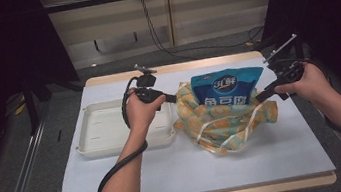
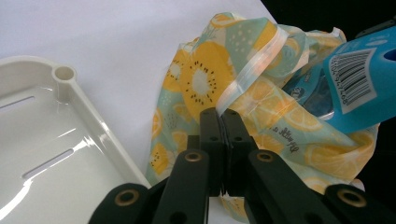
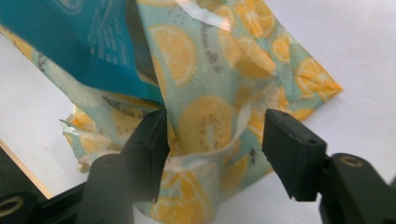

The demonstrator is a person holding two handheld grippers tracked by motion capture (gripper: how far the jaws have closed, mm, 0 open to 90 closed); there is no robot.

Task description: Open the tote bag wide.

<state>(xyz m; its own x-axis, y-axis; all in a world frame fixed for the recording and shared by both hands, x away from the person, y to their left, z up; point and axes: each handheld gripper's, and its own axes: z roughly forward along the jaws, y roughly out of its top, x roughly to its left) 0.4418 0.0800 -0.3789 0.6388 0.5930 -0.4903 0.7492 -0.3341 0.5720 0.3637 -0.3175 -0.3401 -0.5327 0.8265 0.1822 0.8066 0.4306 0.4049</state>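
A fruit-print bag (image 1: 222, 121) lies in the middle of the table, and a blue snack packet (image 1: 228, 88) stands in its mouth. My left gripper (image 1: 171, 98) is at the bag's left rim. In the left gripper view my left gripper (image 2: 219, 116) is shut on the bag (image 2: 201, 79) where its white strap (image 2: 252, 70) comes out, with the packet (image 2: 359, 88) behind. My right gripper (image 1: 259, 97) is at the bag's right side. In the right gripper view my right gripper (image 3: 217, 144) is open, with bag cloth (image 3: 205, 116) loose between the jaws and the packet (image 3: 88, 42) above.
A white plastic tray (image 1: 102, 130) sits left of the bag, under my left hand; its corner (image 2: 56, 140) lies close to the left jaws. A pale sheet (image 1: 194, 168) covers the table. Dark stands and cables lie beyond the far edge.
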